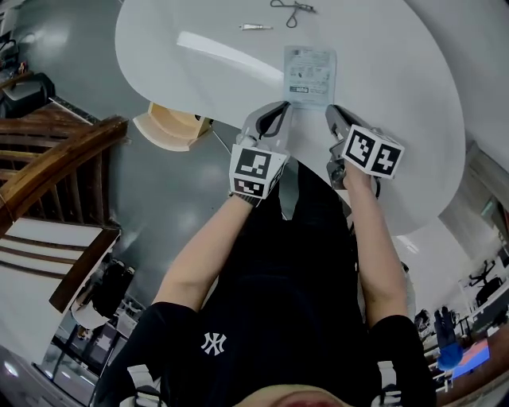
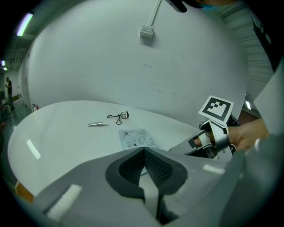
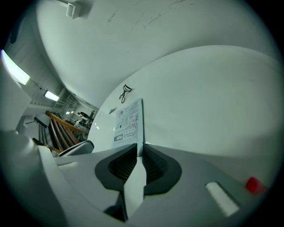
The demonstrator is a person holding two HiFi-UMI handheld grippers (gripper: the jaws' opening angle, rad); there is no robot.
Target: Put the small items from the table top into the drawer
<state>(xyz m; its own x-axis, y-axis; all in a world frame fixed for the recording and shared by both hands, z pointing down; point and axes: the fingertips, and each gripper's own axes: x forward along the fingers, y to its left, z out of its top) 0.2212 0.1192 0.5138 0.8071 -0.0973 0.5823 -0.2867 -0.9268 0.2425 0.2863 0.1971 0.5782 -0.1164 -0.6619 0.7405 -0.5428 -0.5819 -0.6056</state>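
Your left tool and your right tool sit side by side over the near edge of the white worktop, both pointing across it.

In the left gripper view your left tool is clenched, its dark pads meeting at the tips with nothing between them. In the right gripper view your right tool is all but clenched too. Only a thin slit shows between its pads, and nothing is caught in it.

The printed packet lies flat on the worktop just ahead of both tools, its near edge between their tips and closer to your right one. From the right tool the packet starts just beyond the pads, slightly to their left, its right edge in line with the slit. I cannot tell whether the tips touch it. From the left tool the packet lies straight ahead, just past the pads.

Farther across the worktop, well apart from both tools, the small silver tube lies left of the black eyelash curler, neither of them touching the packet.

Below the worktop's left edge a pale wooden box shape juts out; whether it is the drawer I cannot tell.
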